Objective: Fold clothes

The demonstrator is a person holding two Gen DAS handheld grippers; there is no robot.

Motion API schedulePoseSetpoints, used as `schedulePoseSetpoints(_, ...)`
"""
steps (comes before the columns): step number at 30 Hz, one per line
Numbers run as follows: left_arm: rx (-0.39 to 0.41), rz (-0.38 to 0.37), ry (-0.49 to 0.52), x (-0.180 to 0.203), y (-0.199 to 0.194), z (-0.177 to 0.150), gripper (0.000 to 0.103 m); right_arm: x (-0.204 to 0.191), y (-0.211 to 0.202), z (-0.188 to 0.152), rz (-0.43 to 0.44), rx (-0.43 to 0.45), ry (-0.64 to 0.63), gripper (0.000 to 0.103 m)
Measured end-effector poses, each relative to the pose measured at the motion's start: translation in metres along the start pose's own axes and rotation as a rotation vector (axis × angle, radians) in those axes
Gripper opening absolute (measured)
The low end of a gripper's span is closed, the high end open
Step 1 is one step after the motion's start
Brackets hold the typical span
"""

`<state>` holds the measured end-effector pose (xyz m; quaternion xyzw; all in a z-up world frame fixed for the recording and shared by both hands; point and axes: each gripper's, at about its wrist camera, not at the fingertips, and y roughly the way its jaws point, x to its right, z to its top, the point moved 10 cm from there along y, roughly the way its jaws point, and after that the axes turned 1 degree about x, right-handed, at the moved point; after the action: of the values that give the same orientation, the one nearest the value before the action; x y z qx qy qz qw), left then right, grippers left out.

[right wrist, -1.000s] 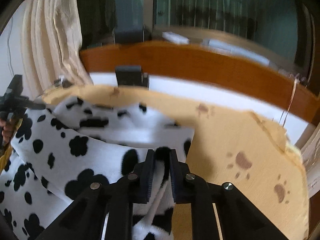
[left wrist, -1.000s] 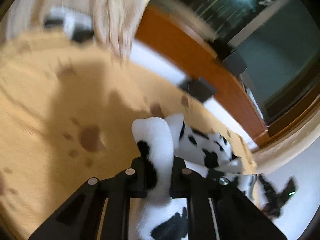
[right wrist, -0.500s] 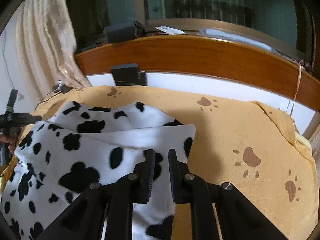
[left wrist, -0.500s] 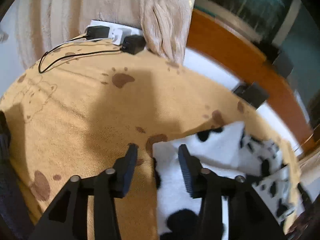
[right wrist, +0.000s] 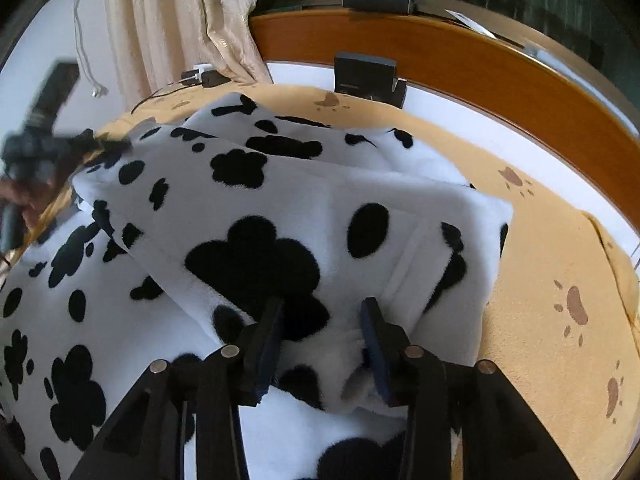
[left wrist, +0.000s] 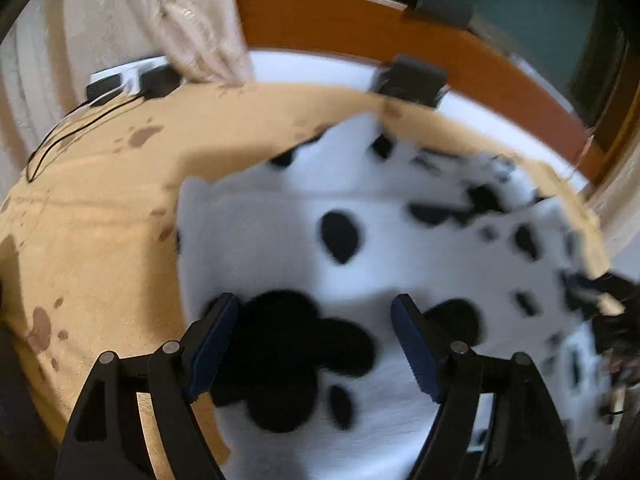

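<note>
A white fleece garment with black spots [right wrist: 304, 216] lies on the tan paw-print blanket [right wrist: 552, 344], its upper layer folded over the lower one. My right gripper [right wrist: 322, 308] is open just above the near edge of the fold, and a bulge of fleece sits loosely between its fingers. My left gripper [left wrist: 314, 312] is wide open over the garment [left wrist: 360, 208] near its left edge and holds nothing. That view is blurred. In the right wrist view the left gripper [right wrist: 40, 148] shows as a dark blur at the left, with a hand [right wrist: 20, 204] on it.
A wooden headboard [right wrist: 500, 68] curves along the far side, with a black box [right wrist: 366, 76] in front of it. A cream curtain [right wrist: 180, 20] hangs at the far left above a power strip with plugs [left wrist: 128, 82] and cables. Bare blanket lies on the right.
Both grippers have opened and let go of the fleece. The folded layer now lies on the bed. The left gripper has swung right and back over the garment.
</note>
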<state>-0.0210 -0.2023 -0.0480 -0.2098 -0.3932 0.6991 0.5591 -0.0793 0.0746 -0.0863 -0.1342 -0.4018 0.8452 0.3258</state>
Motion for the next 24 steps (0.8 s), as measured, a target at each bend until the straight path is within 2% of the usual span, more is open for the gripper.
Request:
schedulePoseSetpoints(1, 0.029, -0.01, 0.02, 0.0, 0.0, -0.001, 0.082, -0.001, 0.0, -0.001, -0.001, 0.009, -0.011, 0.041)
schedulePoseSetpoints(6, 0.007, 0.007, 0.003, -0.001, -0.012, -0.002, 0.082, 0.001, -0.003, 0.002, -0.01, 0.011, -0.004, 0.042)
schedulePoseSetpoints(9, 0.017, -0.036, -0.009, 0.008, -0.024, -0.009, 0.083, 0.006, -0.018, 0.004, -0.025, 0.028, 0.048, 0.044)
schedulePoseSetpoints(10, 0.019, -0.054, -0.013, 0.012, -0.027, -0.012, 0.084, 0.008, -0.025, 0.003, -0.035, 0.039, 0.054, 0.053)
schedulePoseSetpoints(12, 0.023, -0.088, -0.019, 0.02, -0.035, -0.018, 0.086, 0.007, -0.027, -0.006, -0.06, 0.022, 0.027, 0.056)
schedulePoseSetpoints(15, 0.009, -0.034, 0.032, 0.021, -0.022, -0.029, 0.087, 0.005, -0.013, -0.025, -0.065, -0.054, -0.002, 0.056)
schedulePoseSetpoints(20, 0.006, -0.038, 0.011, 0.022, -0.029, -0.025, 0.087, 0.008, -0.029, -0.004, -0.076, -0.001, 0.005, 0.057)
schedulePoseSetpoints(22, 0.03, -0.087, -0.015, 0.028, -0.036, -0.015, 0.087, 0.01, -0.036, 0.005, -0.081, 0.02, 0.008, 0.057)
schedulePoseSetpoints(24, 0.038, -0.099, -0.028, 0.033, -0.035, -0.005, 0.088, 0.011, -0.042, 0.015, -0.086, 0.044, 0.013, 0.058)
